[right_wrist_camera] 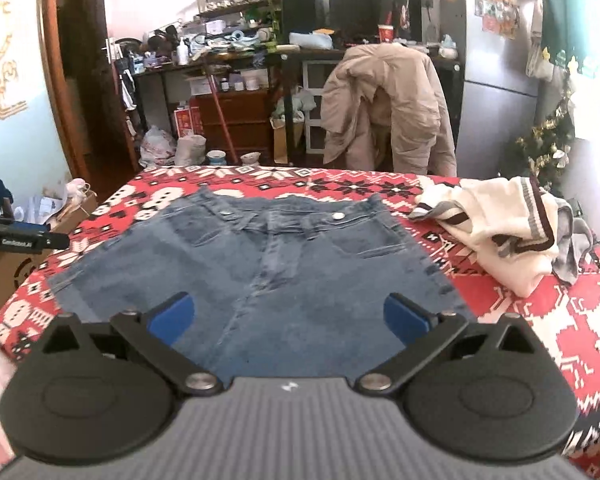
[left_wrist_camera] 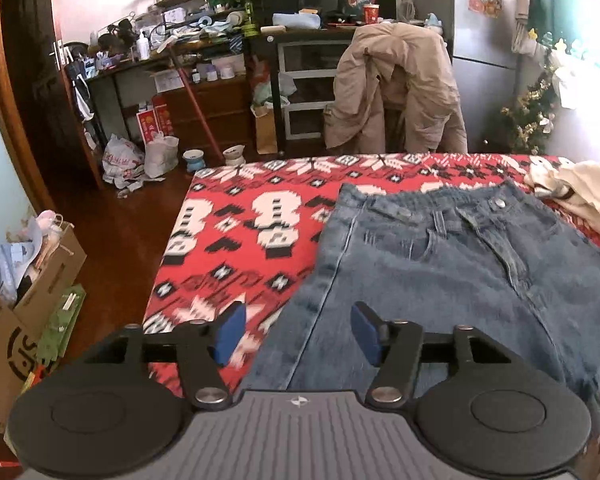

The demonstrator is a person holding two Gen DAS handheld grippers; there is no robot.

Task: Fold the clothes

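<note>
Both tongs hang over the bed with nothing in them. Left tongs (left_wrist_camera: 298,334) have their blue pads (left_wrist_camera: 232,334) partly apart, and they sit above the left edge of the jeans (left_wrist_camera: 440,272). One pad is over the red blanket (left_wrist_camera: 236,232), the other is over the blue cloth. Right tongs (right_wrist_camera: 290,318) are spread very wide above the middle of the jeans (right_wrist_camera: 260,264), and no cloth is pinched.

Jeans lie flat just ahead of both tongs, with the waist and its buttons at the far side. To the right of the right tongs, past the jeans, a white top (right_wrist_camera: 496,232) lies in a heap. Far behind the bed, a tan coat (right_wrist_camera: 384,104) hangs over a chair.
</note>
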